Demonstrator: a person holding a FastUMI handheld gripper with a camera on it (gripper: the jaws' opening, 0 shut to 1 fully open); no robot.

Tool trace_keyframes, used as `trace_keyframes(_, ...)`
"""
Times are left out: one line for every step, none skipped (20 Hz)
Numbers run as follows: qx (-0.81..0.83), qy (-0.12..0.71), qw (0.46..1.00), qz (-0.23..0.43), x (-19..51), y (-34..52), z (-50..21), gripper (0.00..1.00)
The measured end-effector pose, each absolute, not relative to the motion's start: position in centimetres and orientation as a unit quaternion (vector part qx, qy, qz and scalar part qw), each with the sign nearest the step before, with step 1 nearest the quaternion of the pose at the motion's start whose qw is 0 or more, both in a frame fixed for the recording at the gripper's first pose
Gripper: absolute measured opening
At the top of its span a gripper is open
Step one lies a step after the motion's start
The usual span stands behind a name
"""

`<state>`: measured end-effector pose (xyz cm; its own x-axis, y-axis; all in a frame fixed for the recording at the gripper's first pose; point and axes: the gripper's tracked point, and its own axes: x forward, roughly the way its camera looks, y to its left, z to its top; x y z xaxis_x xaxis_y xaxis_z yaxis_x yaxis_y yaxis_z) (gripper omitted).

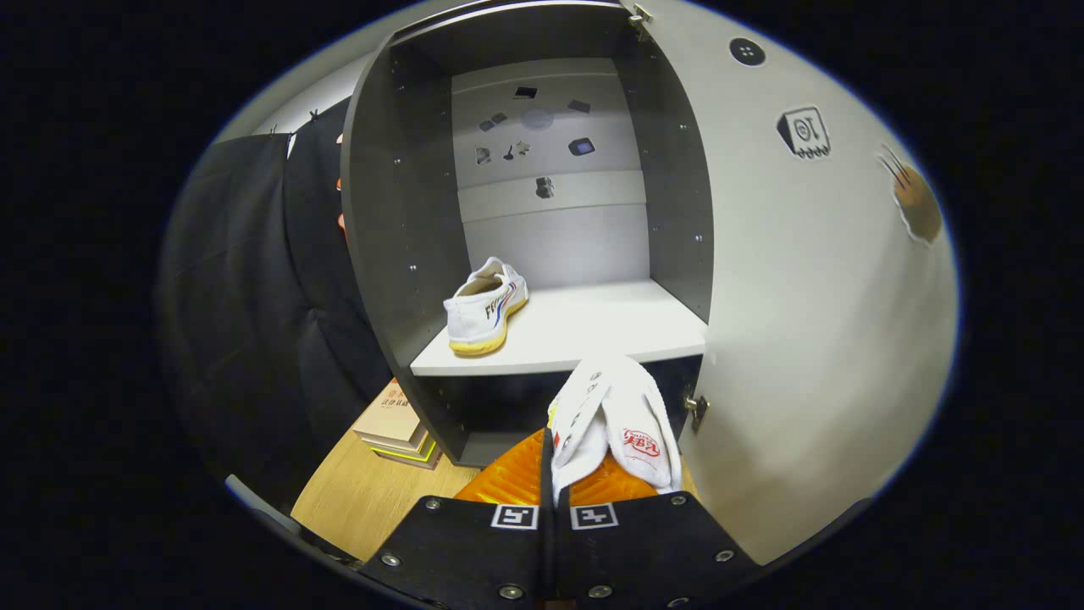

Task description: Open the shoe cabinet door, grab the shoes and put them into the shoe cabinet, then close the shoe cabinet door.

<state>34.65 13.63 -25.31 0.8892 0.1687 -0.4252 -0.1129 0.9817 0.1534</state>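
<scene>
- Gripping the second white sneaker [614,424] by its collar edge, the gripper [555,474] has both fingers clenched on the fabric; shoe hangs just ahead, nose toward 12 o'clock.
- White canvas, red logo on insole.
- Shelf [593,326] lies straight ahead at 12; free space right of the first sneaker [484,307], sitting at 11, heel facing us.
- Cabinet door [804,296] swung open at 2 o'clock.

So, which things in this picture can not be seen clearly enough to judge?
- White canvas shoe held in the gripper: its sole and toe are hidden behind the fingers.
- Grey shoe cabinet: the compartment under the white shelf is too dark.
- Small dark stickers on the back panel: too small to read.
- Stack of books: partly hidden by the cabinet wall.
</scene>
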Motion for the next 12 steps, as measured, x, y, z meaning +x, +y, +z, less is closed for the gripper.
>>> trace_keyframes(0.060, 0.222, 0.970, 0.074, 35.7, 13.7, -24.8, 0.00)
trace_keyframes(0.060, 0.216, 0.972, 0.076, 36.9, 13.8, -24.3, 0.00)
trace_keyframes(0.058, 0.213, 0.972, 0.078, 38.3, 13.8, -23.8, 0.00)
trace_keyframes(0.055, 0.213, 0.972, 0.080, 39.4, 13.9, -23.7, 0.00)
trace_keyframes(0.052, 0.211, 0.973, 0.084, 40.5, 14.0, -23.5, 0.00)
trace_keyframes(0.047, 0.208, 0.973, 0.088, 41.7, 14.2, -23.4, 0.00)
trace_keyframes(0.043, 0.208, 0.973, 0.092, 42.8, 14.2, -23.2, 0.00)
trace_keyframes(0.042, 0.208, 0.973, 0.095, 44.0, 14.4, -23.1, 0.00)
trace_keyframes(0.040, 0.209, 0.972, 0.096, 45.1, 14.7, -23.0, 0.00)
trace_keyframes(0.038, 0.208, 0.972, 0.098, 46.3, 14.8, -22.9, 0.00)
trace_keyframes(0.038, 0.208, 0.972, 0.101, 47.4, 14.9, -22.8, 0.00)
trace_keyframes(0.036, 0.208, 0.972, 0.103, 48.6, 15.2, -22.9, 0.00)
